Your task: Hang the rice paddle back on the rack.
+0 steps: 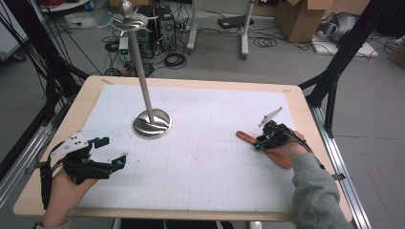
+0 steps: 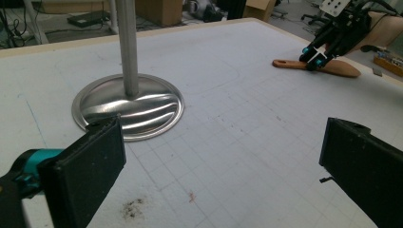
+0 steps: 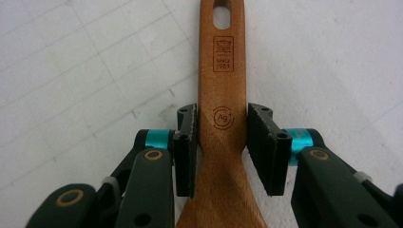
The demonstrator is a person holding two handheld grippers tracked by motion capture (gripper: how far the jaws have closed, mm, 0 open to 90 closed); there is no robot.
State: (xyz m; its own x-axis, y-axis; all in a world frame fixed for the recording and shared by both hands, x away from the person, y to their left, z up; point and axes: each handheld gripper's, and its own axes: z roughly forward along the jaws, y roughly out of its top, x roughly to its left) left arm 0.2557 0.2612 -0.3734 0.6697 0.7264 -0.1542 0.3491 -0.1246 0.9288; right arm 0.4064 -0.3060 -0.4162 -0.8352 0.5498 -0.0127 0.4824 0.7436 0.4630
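Gridded table mat (image 1: 200,162) bearing a steel hook stand (image 1: 143,90), with the left gripper (image 1: 111,152) idle, jaws wide apart, and the right gripper (image 3: 221,142) clamping the flat-lying wooden spatula (image 3: 222,95); grasp step, lift presumably next.

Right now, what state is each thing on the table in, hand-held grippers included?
Brown wooden spatula: flat on the white grid mat, handle between the right jaws.
Tall silver metal stand: upright on its round base, untouched.
Left hand-held gripper: open, jaws wide apart above the mat, holding nothing.
Right hand-held gripper: shut on the spatula's handle, just above the blade.
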